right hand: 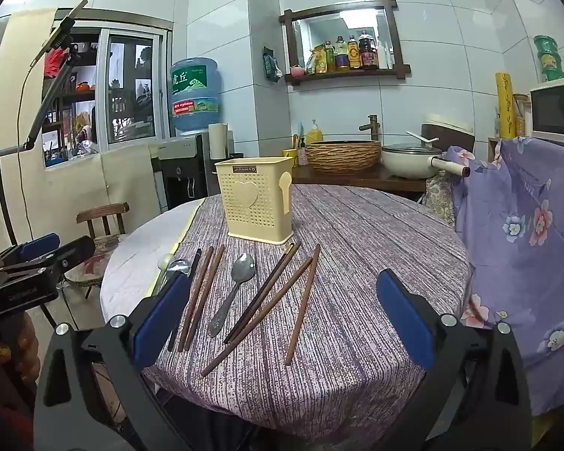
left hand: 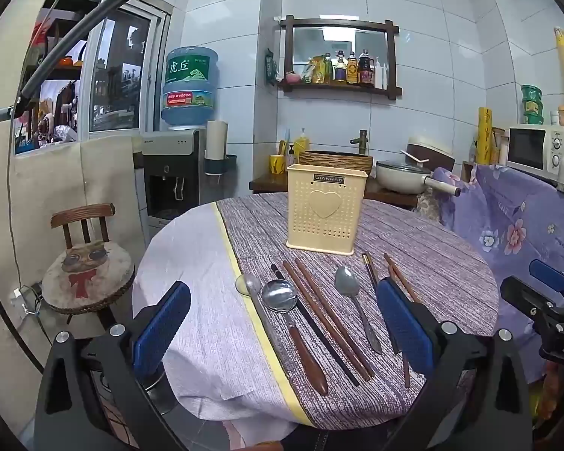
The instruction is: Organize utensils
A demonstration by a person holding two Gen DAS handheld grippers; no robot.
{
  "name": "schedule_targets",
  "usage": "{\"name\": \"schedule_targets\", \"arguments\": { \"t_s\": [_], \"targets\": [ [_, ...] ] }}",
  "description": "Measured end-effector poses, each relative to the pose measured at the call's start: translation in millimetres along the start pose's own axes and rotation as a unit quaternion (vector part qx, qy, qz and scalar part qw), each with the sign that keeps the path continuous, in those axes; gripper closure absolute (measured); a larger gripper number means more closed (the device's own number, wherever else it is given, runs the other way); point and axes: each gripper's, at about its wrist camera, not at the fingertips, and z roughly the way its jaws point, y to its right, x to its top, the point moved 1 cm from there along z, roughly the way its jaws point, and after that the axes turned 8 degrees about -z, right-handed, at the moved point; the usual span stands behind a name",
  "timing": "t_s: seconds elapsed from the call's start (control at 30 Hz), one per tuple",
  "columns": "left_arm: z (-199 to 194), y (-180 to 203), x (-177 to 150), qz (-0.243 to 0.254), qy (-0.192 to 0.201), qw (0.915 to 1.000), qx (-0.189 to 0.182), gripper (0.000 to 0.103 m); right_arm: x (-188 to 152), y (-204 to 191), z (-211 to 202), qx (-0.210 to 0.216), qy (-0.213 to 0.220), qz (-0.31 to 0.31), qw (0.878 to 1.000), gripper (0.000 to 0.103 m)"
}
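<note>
I had the left gripper (left hand: 282, 323) and the right gripper (right hand: 282, 315) both spread wide with nothing between their pads, hovering at the near edge of the round table (right hand: 376, 233), because no utensil had been lifted yet. The chopsticks (right hand: 267, 293) and the metal spoon (right hand: 237, 282) lay flat in a loose row, handles toward me, easy to pinch end-on. The cream holder (right hand: 255, 203) stood upright just behind them, empty as far as I could tell.
</note>
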Motion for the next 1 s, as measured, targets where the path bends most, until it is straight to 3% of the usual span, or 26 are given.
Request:
{"name": "schedule_targets", "arguments": {
  "t_s": [1.0],
  "targets": [
    [-1.7,6.4,1.1,0.010,-0.001,0.9999,0.007,0.005,-2.4,-2.9,0.0,0.008,-0.007,0.009,1.000,0.005]
  ]
}}
